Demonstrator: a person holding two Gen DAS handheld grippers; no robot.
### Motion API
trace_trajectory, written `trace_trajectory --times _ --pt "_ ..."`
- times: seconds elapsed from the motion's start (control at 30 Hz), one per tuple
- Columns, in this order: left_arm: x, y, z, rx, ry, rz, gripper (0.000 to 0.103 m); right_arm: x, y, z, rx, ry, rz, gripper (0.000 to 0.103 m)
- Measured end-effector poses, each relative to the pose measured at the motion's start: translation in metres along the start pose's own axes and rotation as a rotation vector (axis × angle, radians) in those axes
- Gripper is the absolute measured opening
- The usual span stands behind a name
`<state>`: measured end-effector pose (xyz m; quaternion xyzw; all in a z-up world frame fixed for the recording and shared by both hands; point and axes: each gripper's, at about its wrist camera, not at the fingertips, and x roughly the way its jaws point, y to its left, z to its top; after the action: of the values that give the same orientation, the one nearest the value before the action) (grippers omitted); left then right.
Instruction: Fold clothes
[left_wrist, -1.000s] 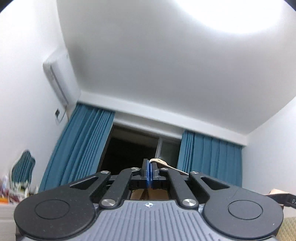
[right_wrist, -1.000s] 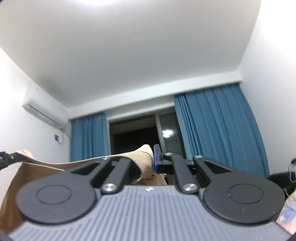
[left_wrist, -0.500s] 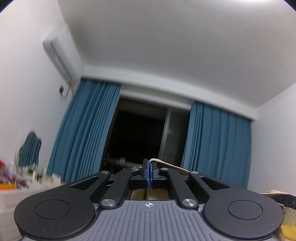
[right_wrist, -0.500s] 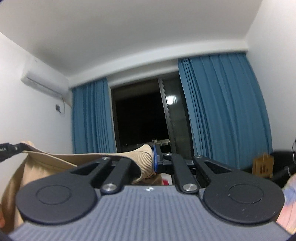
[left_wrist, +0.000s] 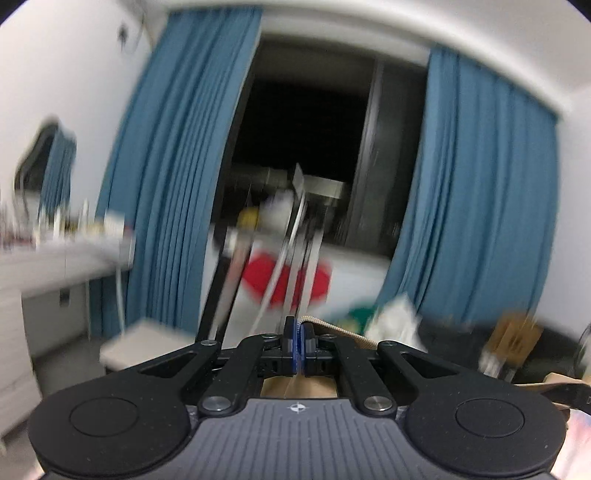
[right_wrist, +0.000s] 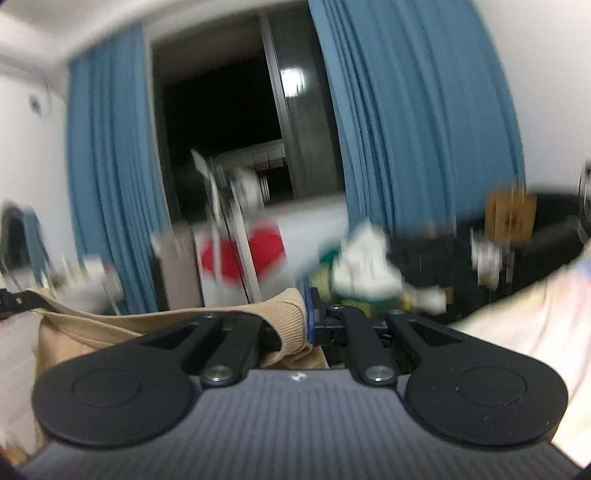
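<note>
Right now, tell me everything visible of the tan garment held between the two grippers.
The tan garment looks like a soft beige knit with a ribbed cuff or hem. The right gripper is shut on that ribbed end, and the left gripper pinches a thin edge. In the right wrist view the cloth stretches leftward from the cuff to the other gripper, its upper edge fairly taut and the rest hanging below. How far down it hangs is hidden.

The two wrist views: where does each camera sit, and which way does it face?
Left wrist: behind the left hand-held gripper, shut on the beige garment, facing the dark window.
Right wrist: behind the right hand-held gripper, pinching the garment's ribbed cuff, facing the same window.
Shared: blue curtains, a blurred red shape, the garment.
</note>
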<state>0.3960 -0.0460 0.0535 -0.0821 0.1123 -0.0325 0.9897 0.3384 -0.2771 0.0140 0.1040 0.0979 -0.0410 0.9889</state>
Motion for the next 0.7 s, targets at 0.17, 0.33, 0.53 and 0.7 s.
trace_trajectory --times 0.17,0.33,0.53,0.7 --pt "0.108 0.025 -0.115 -0.004 0.211 0.032 0.003 0.114 -0.026 -0.1 -0.012 0.271 -0.02 0.007" --pt "0.164 0.058 -0.171 -0.034 0.358 0.03 0.006 0.162 -0.039 -0.142 0.041 0.44 -0.035 0.009" --pt "0.148 0.053 -0.161 0.006 0.404 -0.033 0.044 0.159 -0.037 -0.128 0.084 0.507 0.026 0.045" --pt "0.112 0.041 -0.137 0.062 0.407 -0.074 0.099 0.142 -0.036 -0.11 0.128 0.539 0.126 0.092"
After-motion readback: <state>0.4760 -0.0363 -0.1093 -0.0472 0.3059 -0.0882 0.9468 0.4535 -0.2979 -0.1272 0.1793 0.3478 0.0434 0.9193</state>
